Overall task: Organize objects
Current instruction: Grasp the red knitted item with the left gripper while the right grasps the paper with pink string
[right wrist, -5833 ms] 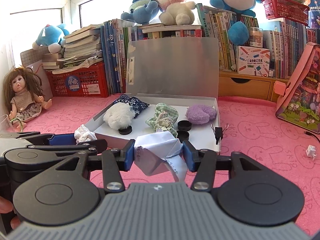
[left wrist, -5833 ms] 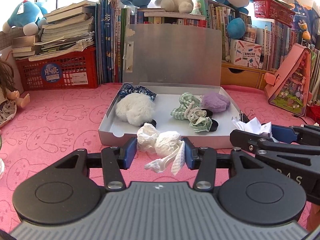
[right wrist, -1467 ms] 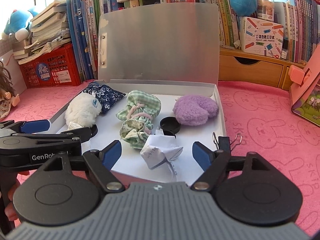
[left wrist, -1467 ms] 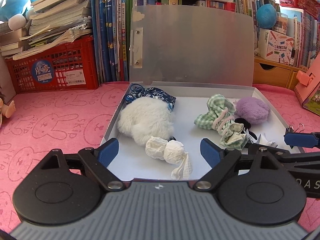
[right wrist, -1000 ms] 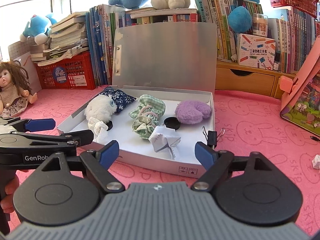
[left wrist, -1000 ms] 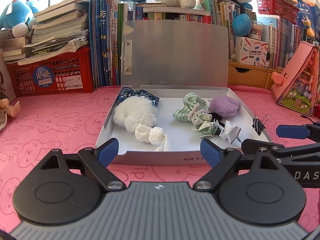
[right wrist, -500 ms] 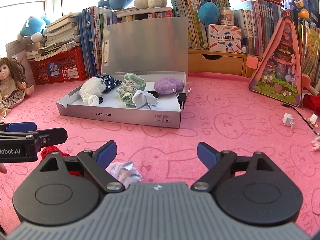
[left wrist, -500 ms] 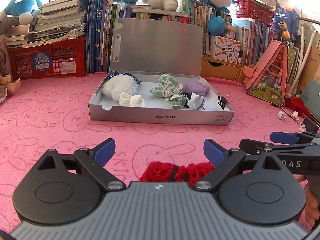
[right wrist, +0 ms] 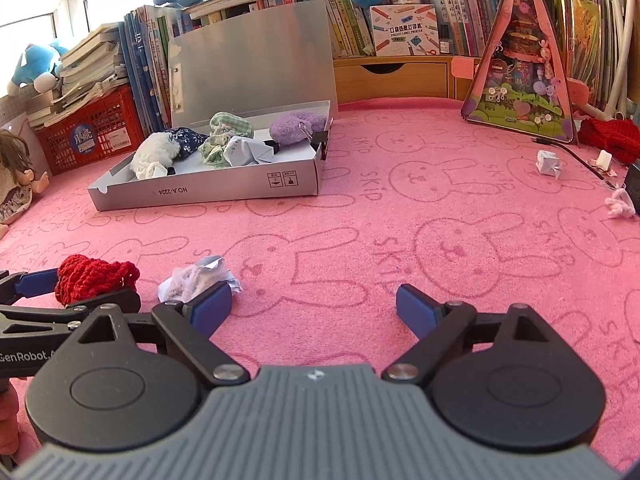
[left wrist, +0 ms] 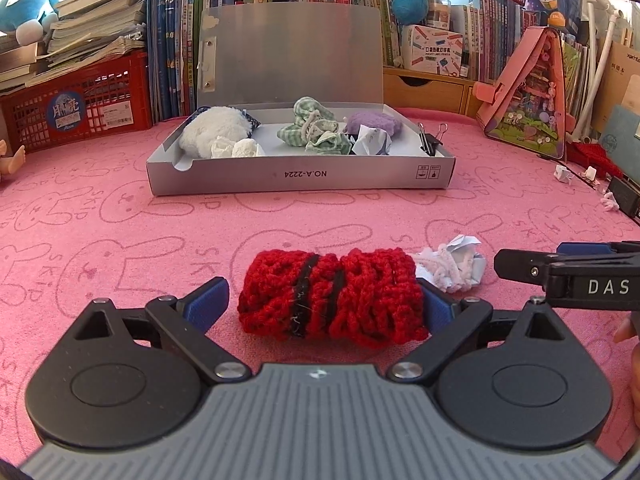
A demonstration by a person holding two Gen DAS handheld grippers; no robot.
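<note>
A red knitted roll (left wrist: 332,300) with black stripes lies on the pink mat between the fingers of my left gripper (left wrist: 322,306). The jaws stand wide: the roll's right end meets the right pad, and a gap shows at the left pad (left wrist: 208,304). My right gripper (right wrist: 314,312) is open over bare mat. A crumpled wad of paper and white yarn (right wrist: 200,278) lies just past its left fingertip. Farther back stands the open grey box (left wrist: 300,178), holding a white fluffy piece, a green checked cloth, a purple fluffy piece and crumpled papers.
A binder clip (left wrist: 430,142) sits on the box's right wall. Behind are a red crate (left wrist: 80,108), stacked books and a pink toy house (right wrist: 520,80). Small paper bits (right wrist: 548,162), a cable and red knitting (right wrist: 608,138) lie far right. A doll (right wrist: 16,176) sits left.
Both grippers let go of their crumpled papers in the box, drew back from it and sank to the mat. The red roll has come between the left fingers.
</note>
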